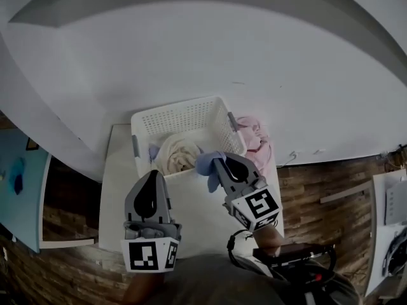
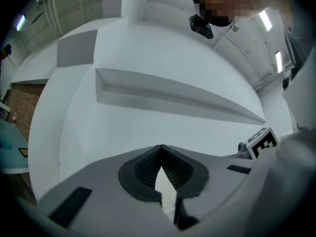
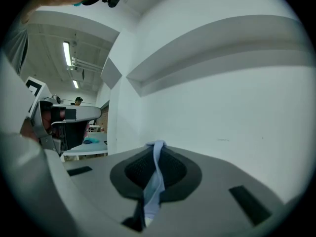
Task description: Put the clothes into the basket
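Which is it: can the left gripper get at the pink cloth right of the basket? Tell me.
Probably not directly. The left gripper, shut and empty, sits front left of the basket; the pink cloth lies outside its right wall, and the right gripper, clamped on a blue cloth, stands between them.

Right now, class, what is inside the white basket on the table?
A bundled cream garment lies inside the white basket, with a small bluish piece beside it at the left wall. The garment covers much of the floor, so anything beneath it cannot be seen.
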A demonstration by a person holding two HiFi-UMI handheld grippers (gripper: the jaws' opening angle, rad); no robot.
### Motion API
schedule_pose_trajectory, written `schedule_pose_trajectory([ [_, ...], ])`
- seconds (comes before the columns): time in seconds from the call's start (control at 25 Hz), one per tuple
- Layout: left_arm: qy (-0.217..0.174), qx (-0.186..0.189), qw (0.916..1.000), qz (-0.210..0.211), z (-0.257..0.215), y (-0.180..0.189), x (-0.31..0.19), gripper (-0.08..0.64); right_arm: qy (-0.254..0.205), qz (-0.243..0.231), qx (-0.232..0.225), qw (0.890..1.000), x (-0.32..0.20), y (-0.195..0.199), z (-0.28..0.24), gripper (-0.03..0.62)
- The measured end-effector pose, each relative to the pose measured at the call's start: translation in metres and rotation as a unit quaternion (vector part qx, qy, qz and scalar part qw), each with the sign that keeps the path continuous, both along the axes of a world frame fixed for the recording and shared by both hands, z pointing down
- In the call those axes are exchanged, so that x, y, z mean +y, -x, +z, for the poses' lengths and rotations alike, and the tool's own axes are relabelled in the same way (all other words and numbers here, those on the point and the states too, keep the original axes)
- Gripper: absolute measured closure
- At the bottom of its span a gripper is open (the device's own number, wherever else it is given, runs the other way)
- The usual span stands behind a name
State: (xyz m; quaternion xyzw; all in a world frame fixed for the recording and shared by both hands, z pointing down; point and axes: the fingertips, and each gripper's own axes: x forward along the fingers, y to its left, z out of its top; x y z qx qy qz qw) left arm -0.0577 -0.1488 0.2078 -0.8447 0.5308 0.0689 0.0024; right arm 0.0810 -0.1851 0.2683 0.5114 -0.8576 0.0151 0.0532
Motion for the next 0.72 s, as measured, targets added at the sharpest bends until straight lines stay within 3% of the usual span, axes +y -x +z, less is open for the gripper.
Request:
schedule_pose_trajectory([
  [0.4, 0.002, 0.047, 0.9982, -0.037, -0.002, 0.043, -0.06, 0.551, 0.014, -0.023, 0.014, 1.0, -0.099, 0.023, -0.007, 0.578],
  [0.56, 0.013, 0.061, 0.9966, -0.053, 0.004, 0.059, -0.086, 0.551, 0.071, -0.036, 0.054, 0.995, -0.135, 0.03, 0.029, 0.577],
  [0.64, 0.027, 0.07, 0.9954, -0.059, 0.014, 0.063, -0.096, 0.551, 0.124, -0.057, 0.063, 0.989, -0.141, 0.035, 0.056, 0.55],
  [0.72, 0.036, 0.075, 0.9947, -0.06, 0.021, 0.062, -0.104, 0.551, 0.157, -0.076, 0.055, 0.983, -0.143, 0.037, 0.067, 0.426],
])
